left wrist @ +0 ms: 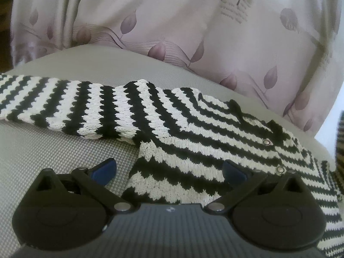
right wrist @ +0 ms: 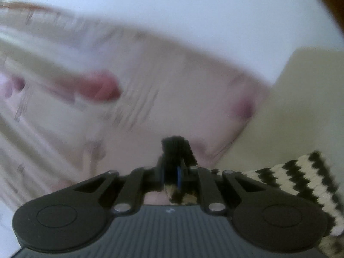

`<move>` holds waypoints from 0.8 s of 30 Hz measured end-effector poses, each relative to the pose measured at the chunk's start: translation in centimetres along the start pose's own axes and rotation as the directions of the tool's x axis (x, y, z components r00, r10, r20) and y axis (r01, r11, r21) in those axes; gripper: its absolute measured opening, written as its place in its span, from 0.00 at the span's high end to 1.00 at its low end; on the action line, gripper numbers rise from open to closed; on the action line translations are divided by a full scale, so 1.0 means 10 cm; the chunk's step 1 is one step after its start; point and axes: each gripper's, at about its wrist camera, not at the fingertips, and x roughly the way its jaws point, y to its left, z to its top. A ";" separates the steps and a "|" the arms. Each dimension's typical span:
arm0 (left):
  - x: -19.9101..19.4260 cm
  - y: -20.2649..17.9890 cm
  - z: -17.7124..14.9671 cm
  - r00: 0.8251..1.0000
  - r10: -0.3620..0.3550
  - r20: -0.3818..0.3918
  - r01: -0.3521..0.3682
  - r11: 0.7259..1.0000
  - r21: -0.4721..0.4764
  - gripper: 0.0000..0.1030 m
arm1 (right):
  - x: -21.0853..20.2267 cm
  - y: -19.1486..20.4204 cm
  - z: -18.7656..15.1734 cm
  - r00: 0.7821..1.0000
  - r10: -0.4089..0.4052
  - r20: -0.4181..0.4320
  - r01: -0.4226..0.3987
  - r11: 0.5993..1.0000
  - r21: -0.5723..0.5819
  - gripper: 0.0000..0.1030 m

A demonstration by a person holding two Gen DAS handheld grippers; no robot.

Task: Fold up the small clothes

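A small black-and-white striped knit sweater lies spread on a grey woven surface, one sleeve stretched to the left and metal snap buttons near its right side. My left gripper stands open low over the sweater's body, its blue pads wide apart with knit between them. In the right wrist view my right gripper is shut on a black edge of the sweater, which is lifted off the surface and hangs to the right and below the jaws. That view is blurred by motion.
A pale pink curtain with purple leaf print hangs right behind the grey surface. In the right wrist view a cream wall and a white area lie beyond the curtain.
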 end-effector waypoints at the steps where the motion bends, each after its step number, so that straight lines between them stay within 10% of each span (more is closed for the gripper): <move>1: 0.00 0.01 0.00 1.000 -0.002 0.001 0.002 1.000 -0.006 0.00 | 0.08 0.08 -0.12 1.000 0.017 -0.020 -0.017 1.000 0.004 0.90; 11: -0.03 0.06 0.00 1.000 -0.025 0.012 0.026 0.999 -0.044 0.00 | 0.86 0.58 -1.39 0.965 0.100 -0.242 -0.098 0.995 0.021 0.90; 24: -0.01 0.07 0.00 0.999 -0.041 0.014 0.042 0.998 -0.057 0.00 | 1.45 0.84 -2.64 0.899 -0.008 -0.439 -0.071 0.984 -0.164 0.90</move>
